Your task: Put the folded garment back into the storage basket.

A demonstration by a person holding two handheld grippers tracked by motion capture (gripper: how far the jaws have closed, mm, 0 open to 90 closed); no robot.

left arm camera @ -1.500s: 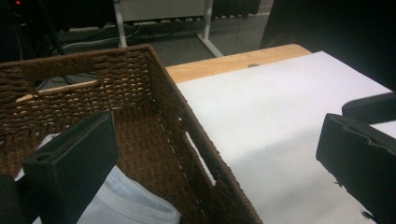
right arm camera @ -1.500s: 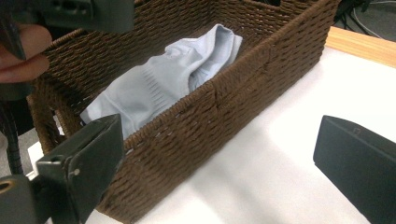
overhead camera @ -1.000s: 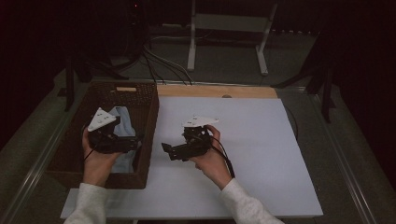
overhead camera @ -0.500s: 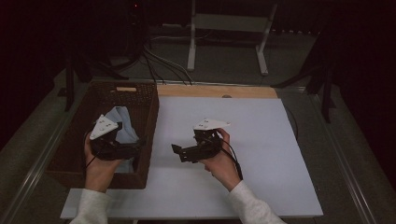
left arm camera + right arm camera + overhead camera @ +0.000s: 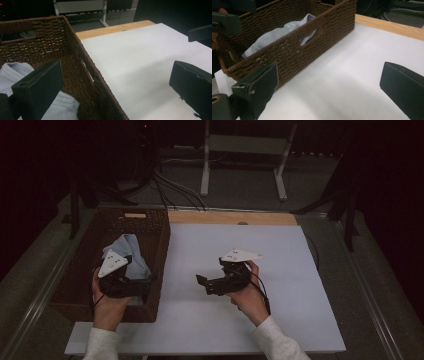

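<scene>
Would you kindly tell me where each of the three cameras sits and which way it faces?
High view: above the person's side, looking forward and down on the white table; both forearms, left tongs and right tongs show.
Left gripper view: rides the left tongs, over the brown basket wall, facing the table; its open jaws show.
Right gripper view: rides the right tongs, facing the basket; open jaws show.
Shared: all three show the basket and the light-blue cloth.
</scene>
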